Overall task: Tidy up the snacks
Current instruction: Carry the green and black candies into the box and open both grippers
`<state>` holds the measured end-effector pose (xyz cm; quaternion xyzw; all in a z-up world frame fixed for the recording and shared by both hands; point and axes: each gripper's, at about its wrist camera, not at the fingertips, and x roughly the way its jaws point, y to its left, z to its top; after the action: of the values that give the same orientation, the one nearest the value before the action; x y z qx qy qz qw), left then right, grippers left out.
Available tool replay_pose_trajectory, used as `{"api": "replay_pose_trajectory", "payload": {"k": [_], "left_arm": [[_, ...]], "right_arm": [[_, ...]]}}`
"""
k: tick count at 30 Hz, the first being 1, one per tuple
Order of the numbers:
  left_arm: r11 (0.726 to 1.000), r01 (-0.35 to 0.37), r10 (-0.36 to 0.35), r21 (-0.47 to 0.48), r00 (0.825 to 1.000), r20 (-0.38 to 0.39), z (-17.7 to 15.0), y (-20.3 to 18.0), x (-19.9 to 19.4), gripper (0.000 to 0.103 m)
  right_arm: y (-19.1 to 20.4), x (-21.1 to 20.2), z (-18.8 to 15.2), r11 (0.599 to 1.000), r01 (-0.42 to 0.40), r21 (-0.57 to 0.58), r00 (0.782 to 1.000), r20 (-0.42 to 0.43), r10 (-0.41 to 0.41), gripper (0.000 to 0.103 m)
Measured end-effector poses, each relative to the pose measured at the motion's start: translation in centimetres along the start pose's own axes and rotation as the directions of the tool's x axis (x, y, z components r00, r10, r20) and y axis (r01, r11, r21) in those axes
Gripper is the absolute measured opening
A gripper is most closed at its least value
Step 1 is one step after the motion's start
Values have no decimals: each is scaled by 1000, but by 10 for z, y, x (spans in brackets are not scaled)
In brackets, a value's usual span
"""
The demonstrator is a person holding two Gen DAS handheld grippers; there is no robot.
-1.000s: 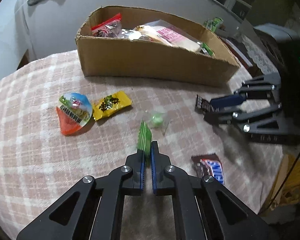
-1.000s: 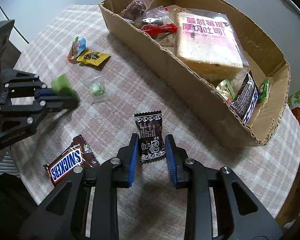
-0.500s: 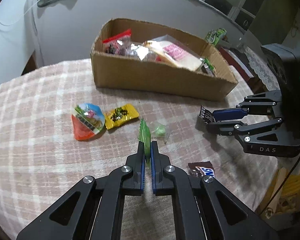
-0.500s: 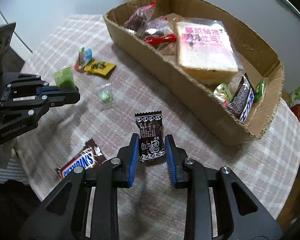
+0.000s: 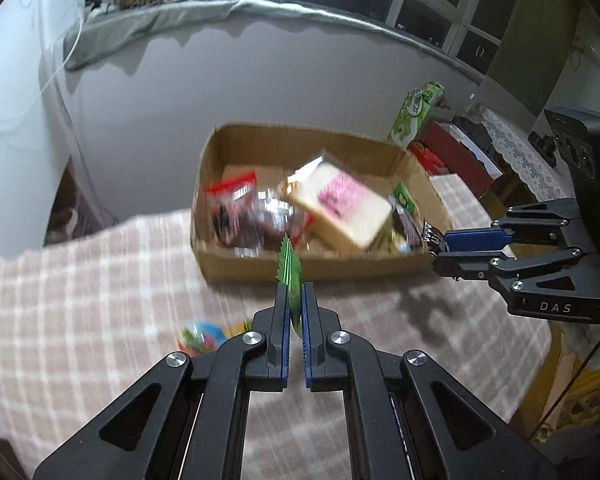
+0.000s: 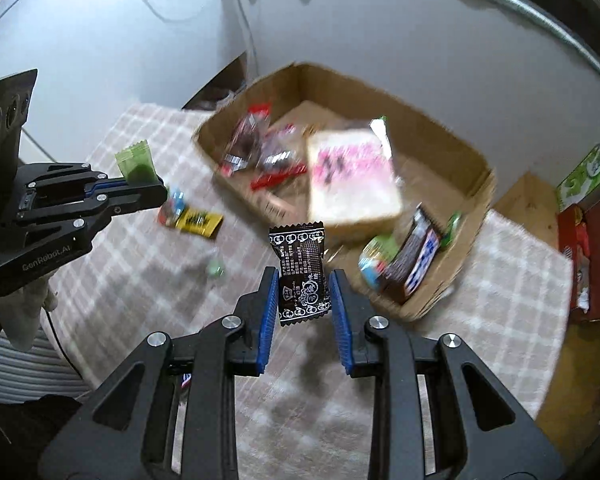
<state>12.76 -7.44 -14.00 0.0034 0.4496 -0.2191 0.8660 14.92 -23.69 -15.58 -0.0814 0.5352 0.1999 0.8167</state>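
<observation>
From my left wrist camera, the left gripper (image 5: 296,304) is pinched nearly fully together on a thin green sachet (image 5: 289,270), held edge-on with its serrated top standing up in front of the cardboard box (image 5: 416,164). The box is an open, shallow brown carton on a pink checked tablecloth (image 5: 100,280), already holding crinkly packets and a soft wrapped slice of bread (image 5: 340,212). From my right wrist camera, the right gripper (image 6: 305,296) is closed narrowly on a small black foil sweet (image 6: 302,276), gripped by its lower half, in front of the box's near wall. Both wrappers look featherlight, slick and crushable, so I judge a light grip across the flat middle is best. More loose sweets, a yellow packet (image 6: 198,220) among them, lie on the cloth left of the box.
</observation>
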Motion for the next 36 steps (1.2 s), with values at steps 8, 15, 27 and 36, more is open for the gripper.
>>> {"api": "replay_pose_trajectory", "payload": {"k": [8, 15, 27, 36], "left_arm": [[999, -20, 19, 45, 1000, 7, 34, 4, 12, 4], [998, -18, 18, 52, 1000, 0, 52, 8, 27, 4], [1000, 3, -2, 29, 1000, -24, 66, 10, 46, 8], [1000, -12, 12, 2, 1000, -18, 67, 17, 40, 38]], "right_arm": [[-18, -7, 27, 999, 34, 30, 999, 23, -35, 27], [-37, 1, 45, 996, 60, 59, 998, 13, -61, 27], [-59, 19, 52, 992, 42, 115, 999, -12, -41, 29], [-52, 12, 52, 994, 46, 103, 999, 21, -48, 72]]}}
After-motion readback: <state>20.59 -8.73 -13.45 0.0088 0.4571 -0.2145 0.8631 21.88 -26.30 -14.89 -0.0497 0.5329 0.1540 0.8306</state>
